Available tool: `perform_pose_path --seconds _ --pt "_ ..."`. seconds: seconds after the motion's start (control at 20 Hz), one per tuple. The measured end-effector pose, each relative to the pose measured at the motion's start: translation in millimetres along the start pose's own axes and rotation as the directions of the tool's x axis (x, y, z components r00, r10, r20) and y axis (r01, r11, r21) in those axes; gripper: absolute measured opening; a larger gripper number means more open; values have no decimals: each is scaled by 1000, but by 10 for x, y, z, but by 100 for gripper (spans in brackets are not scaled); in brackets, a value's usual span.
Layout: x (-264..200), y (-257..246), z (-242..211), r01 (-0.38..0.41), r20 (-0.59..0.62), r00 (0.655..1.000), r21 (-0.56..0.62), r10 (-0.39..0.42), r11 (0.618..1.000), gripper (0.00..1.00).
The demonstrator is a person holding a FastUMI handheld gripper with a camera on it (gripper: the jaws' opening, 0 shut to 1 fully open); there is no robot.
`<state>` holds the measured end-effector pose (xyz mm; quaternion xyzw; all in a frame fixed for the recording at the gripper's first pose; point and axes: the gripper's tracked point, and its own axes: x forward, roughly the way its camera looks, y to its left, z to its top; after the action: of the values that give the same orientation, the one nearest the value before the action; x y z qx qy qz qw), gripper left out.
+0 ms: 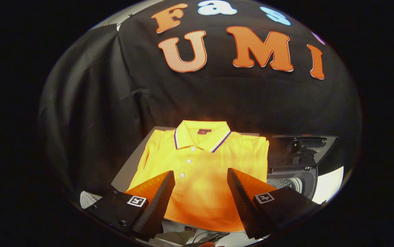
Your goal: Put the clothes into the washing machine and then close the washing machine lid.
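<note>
A folded yellow polo shirt (202, 161) with a striped collar and white buttons lies flat on a grey board (124, 173), its collar pointing away from me. My gripper (201, 176) hovers above the shirt's lower half, open, with the button placket showing in the wide gap between the fingers. To the right of the shirt stands the washing machine (294, 180), its dark lid (303, 147) raised and the perforated drum visible beside the right finger.
Black cloth walls close the booth behind and to the left. A white surface (327, 185) lies beyond the washing machine on the right. Loose cables (207, 237) run under the shirt's near edge.
</note>
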<state>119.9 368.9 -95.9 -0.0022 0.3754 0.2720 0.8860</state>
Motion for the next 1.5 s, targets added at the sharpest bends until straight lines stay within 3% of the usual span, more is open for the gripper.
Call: perform_pose_path --seconds 0.3,0.45,0.5,0.75,1.15,1.25,1.35,1.45,1.5 --pt "476 -92 -164 47 -160 986 58 -37 997 99" --pt "615 -15 -367 32 -249 969 110 -4 993 99" --pt "635 -22 -276 41 -212 977 87 -22 995 100" --pt "694 67 -381 88 -293 949 -100 -114 991 100" --pt "689 47 -355 10 -415 907 -142 -69 990 98" --pt "682 52 -364 -18 -431 901 -159 -53 987 91" --pt "695 84 -383 -51 -439 898 -178 -34 983 78" --pt "703 221 -408 -119 -434 900 -141 47 983 64" --pt "727 222 -356 -117 -413 909 -126 55 985 29"
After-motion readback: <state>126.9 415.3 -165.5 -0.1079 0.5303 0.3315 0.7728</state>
